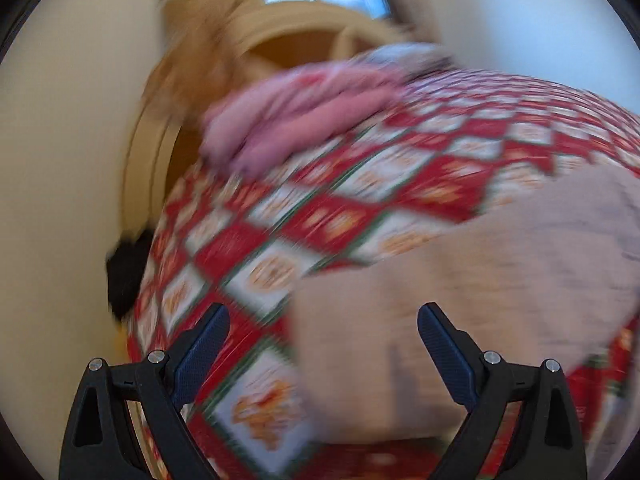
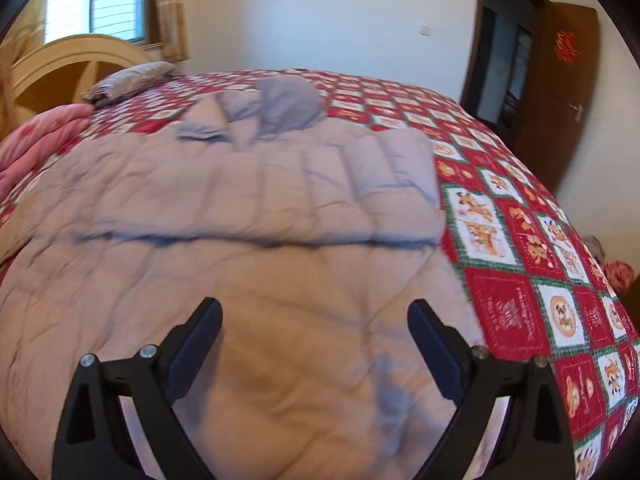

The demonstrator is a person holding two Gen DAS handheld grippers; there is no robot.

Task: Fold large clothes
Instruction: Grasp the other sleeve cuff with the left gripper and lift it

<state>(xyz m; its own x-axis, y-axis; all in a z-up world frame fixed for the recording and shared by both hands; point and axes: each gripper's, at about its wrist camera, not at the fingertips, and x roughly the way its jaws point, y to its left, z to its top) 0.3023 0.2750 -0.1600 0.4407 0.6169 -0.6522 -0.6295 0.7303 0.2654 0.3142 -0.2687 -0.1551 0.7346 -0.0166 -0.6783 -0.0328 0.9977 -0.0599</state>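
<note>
Across the bed I see a red, white and green patchwork bedspread with little printed figures, set in a pale-walled room with a window at the far left of my right wrist view and a brown door standing open at the far right. On the spread lies the big pale quilted coat, grey-beige and puffy, with its hood toward the headboard and one thick fold across its middle. My right tool hovers over the near part of the coat with its fingers wide apart and nothing between them; whether the tips touch the fabric I cannot tell. My left wrist view is badly smeared, but my left tool is also spread wide and empty, placed over the coat's edge, where it meets the bedspread. A pink folded quilt lies near the headboard, and a striped pillow sits beside it at the head of the bed. Something dark shows at the bed's left edge, too blurred for me to name.
</note>
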